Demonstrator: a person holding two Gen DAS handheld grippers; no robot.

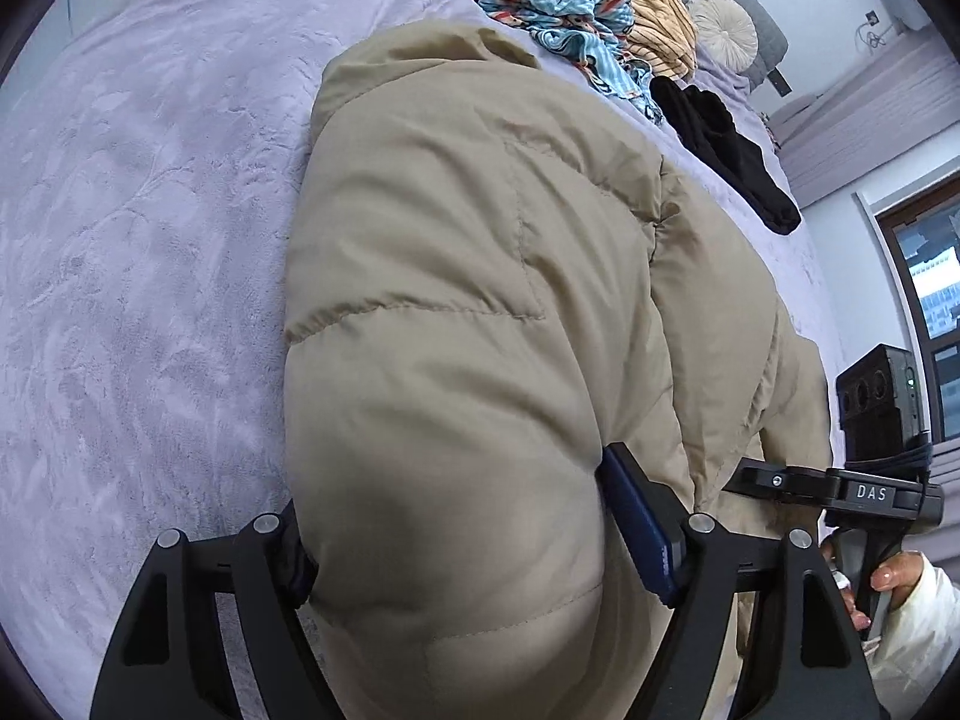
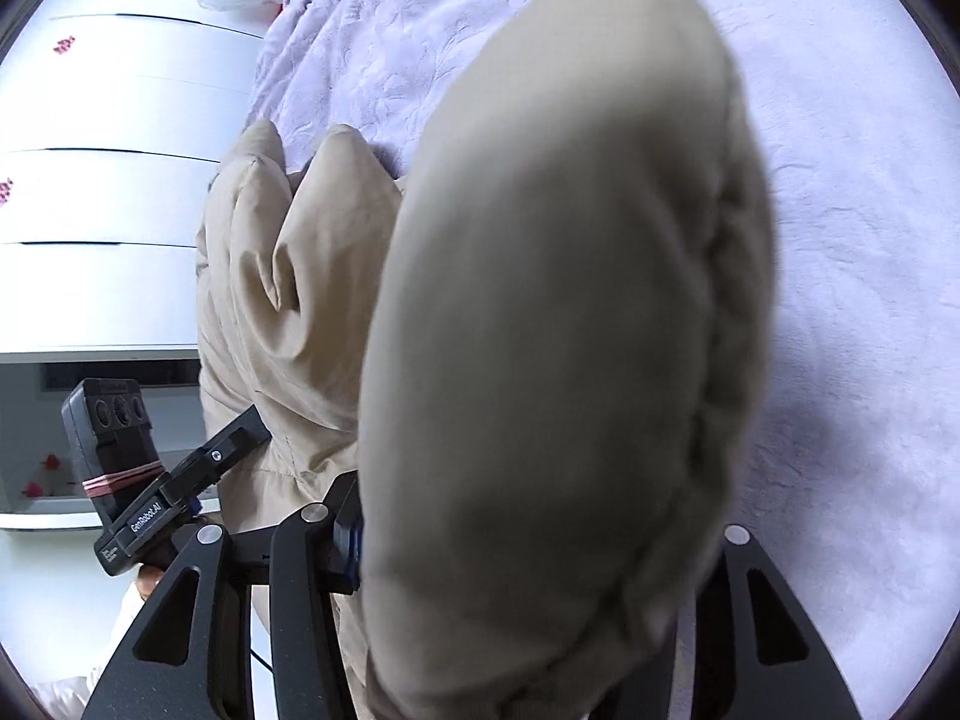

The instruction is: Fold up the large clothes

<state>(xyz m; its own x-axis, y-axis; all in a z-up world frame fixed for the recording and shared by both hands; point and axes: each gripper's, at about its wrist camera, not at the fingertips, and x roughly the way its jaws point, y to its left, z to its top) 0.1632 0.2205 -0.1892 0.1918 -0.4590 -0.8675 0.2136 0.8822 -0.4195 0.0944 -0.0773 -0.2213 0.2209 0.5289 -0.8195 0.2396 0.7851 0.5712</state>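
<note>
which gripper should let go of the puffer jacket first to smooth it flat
Probably the left gripper: its fold of the beige jacket already lies on the bed, while the right gripper holds a bulge.

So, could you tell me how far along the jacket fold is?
Done: the beige puffer jacket lies doubled lengthwise on the lilac bedspread. In hand: the left gripper and right gripper each clamp a puffy section. Left: the final fold, plus the black garment nearby.

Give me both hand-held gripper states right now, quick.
Left hand-held gripper: closed on a thick fold of the beige puffer jacket.
Right hand-held gripper: closed on another bulky part of the same jacket.
</note>
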